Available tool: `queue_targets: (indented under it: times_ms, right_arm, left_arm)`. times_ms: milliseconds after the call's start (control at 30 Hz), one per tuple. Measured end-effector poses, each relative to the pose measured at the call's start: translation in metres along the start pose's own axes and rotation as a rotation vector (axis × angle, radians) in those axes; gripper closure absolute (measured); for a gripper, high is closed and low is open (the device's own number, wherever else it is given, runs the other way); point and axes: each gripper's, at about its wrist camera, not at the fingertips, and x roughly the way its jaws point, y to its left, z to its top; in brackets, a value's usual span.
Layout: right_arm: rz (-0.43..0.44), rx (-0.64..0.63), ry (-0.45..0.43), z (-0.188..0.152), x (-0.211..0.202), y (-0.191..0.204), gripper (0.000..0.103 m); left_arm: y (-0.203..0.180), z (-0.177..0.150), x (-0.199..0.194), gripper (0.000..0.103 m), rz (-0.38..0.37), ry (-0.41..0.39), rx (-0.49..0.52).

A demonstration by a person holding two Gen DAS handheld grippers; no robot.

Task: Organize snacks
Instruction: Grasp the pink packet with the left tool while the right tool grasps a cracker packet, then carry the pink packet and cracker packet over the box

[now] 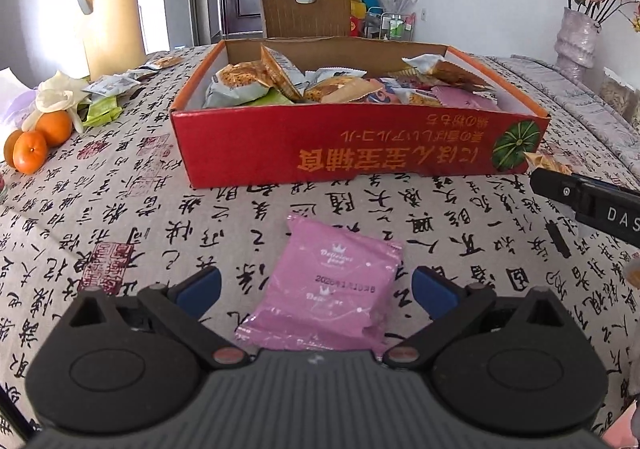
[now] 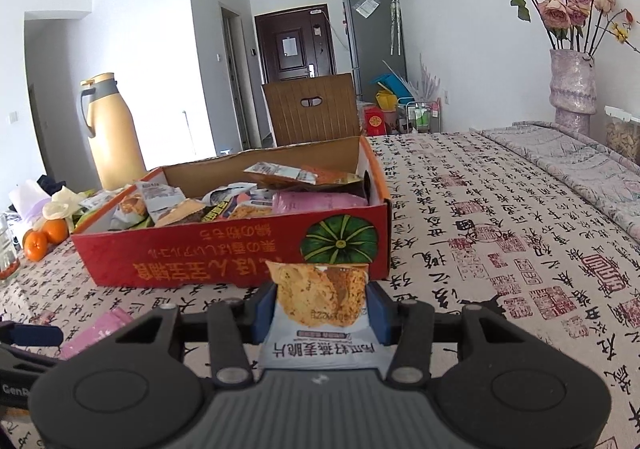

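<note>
red box [image 1: 360, 145], full of snack packets [image 1: 240, 83]

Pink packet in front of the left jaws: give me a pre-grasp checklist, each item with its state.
1. Pink packet lies flat on the tablecloth, between the left gripper pads: ok.
2. Left jaws stand open, pads clear of the packet: ok.
3. Right gripper is shut on the chip packet: ok.
4. Red box is open on top, with snacks already inside: ok.
5. Right gripper is clear of the pink packet, off to its side: ok.
6. Room left in the box for both packets: cannot tell.
</note>
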Motion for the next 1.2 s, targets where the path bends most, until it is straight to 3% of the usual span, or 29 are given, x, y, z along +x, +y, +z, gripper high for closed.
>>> queue_targets:
  times_ms: [267,500,567,700,733,1200]
  right_arm:
    - [-0.004,-0.002,0.008,-0.003,0.002,0.001,0.055]
    - [-0.001,0.0,0.025,-0.005,0.008,0.0,0.055]
    - [0.006,0.003,0.025,-0.006,0.009,0.0,0.055]
    - [0.005,0.009,0.024,-0.006,0.01,-0.001,0.055]
    - [0.004,0.009,0.024,-0.006,0.01,-0.001,0.055]
    - [0.008,-0.009,0.017,-0.002,0.0,0.006,0.055]
  left_arm:
    - [0.002,-0.003,0.008,0.0,0.0,0.041,0.002]
    - [0.005,-0.004,0.009,0.001,0.002,0.028,-0.012]
    - [0.004,-0.003,0.01,0.005,0.011,0.025,0.0]
    - [0.0,-0.001,0.005,0.037,-0.005,0.007,0.022]
    - [-0.001,-0.001,0.004,0.039,-0.011,0.005,0.025]
    - [0.001,0.005,-0.013,0.04,-0.037,-0.05,0.015]
